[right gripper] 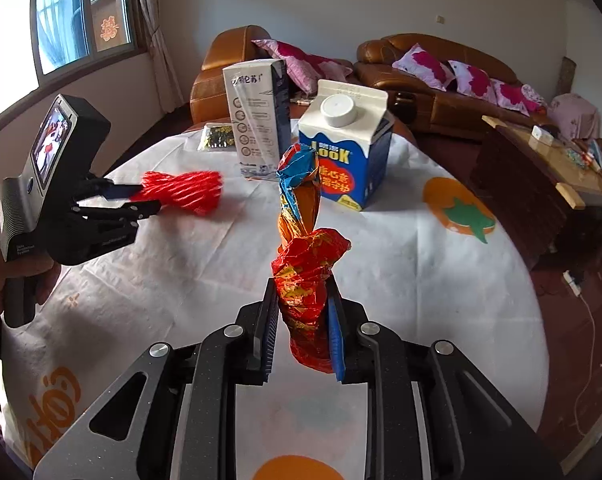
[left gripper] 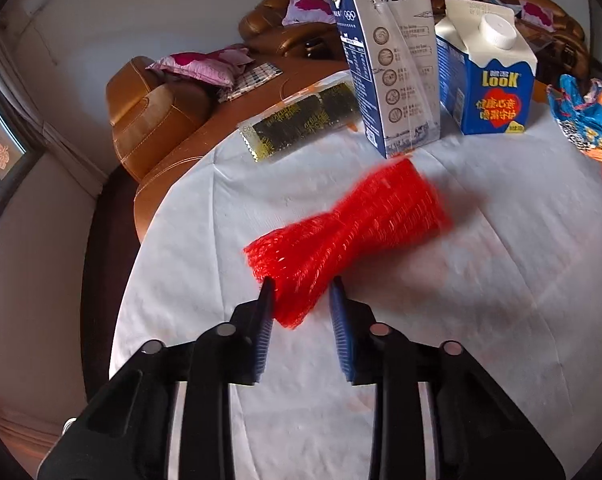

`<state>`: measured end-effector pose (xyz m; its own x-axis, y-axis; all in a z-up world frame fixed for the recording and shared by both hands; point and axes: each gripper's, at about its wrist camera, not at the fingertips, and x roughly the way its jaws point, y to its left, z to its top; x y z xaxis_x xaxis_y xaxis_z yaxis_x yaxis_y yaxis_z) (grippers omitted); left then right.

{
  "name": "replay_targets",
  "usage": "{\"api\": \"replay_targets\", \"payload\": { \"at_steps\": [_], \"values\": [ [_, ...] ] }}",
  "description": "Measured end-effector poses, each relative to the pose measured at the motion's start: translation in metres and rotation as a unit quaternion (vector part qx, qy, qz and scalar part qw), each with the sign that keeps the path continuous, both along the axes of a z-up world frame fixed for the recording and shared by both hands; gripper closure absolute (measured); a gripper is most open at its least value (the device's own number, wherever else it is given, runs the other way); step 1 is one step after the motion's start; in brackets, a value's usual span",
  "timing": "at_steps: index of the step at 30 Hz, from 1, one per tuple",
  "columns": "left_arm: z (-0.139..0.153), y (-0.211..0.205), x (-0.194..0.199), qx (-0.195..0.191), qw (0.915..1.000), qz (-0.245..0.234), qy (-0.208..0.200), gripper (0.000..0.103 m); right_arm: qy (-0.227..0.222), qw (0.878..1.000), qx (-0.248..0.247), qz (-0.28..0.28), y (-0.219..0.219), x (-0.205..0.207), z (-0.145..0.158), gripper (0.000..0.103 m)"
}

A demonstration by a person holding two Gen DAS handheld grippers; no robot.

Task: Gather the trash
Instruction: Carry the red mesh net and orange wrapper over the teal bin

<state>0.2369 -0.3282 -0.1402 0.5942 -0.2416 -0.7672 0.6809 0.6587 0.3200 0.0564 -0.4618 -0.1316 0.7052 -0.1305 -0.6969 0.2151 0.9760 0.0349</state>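
A red foam net sleeve (left gripper: 353, 224) lies on the white-clothed round table (left gripper: 481, 288). My left gripper (left gripper: 301, 286) pinches its near end between both pads; the right wrist view shows the same grip, left gripper (right gripper: 143, 198) on the net (right gripper: 185, 190). My right gripper (right gripper: 302, 284) is shut on a crumpled red, orange and blue foil snack wrapper (right gripper: 307, 268), held upright above the table (right gripper: 421, 272). That wrapper (left gripper: 581, 120) shows at the right edge of the left wrist view.
A tall white-and-blue milk carton (left gripper: 389, 68) (right gripper: 259, 120), a blue "Look" carton with a white cap (left gripper: 489, 76) (right gripper: 345, 148) and a flat seaweed packet (left gripper: 301, 120) (right gripper: 217, 136) stand at the table's far side. Brown sofas (right gripper: 441, 80) and a wooden coffee table (right gripper: 541, 168) lie beyond.
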Motion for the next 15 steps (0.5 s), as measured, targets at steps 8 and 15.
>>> {"api": "replay_targets", "payload": {
  "at_steps": [8,15],
  "values": [
    [0.017,0.035,-0.017,-0.017,0.9998,0.003,-0.006,0.089,0.002,1.0,0.0,0.015,0.017,0.006,0.0,0.08],
    [0.035,0.087,-0.039,-0.024,0.9993,0.023,-0.019,0.089,-0.005,0.999,-0.006,0.04,0.044,0.013,0.008,0.08]
  ]
}}
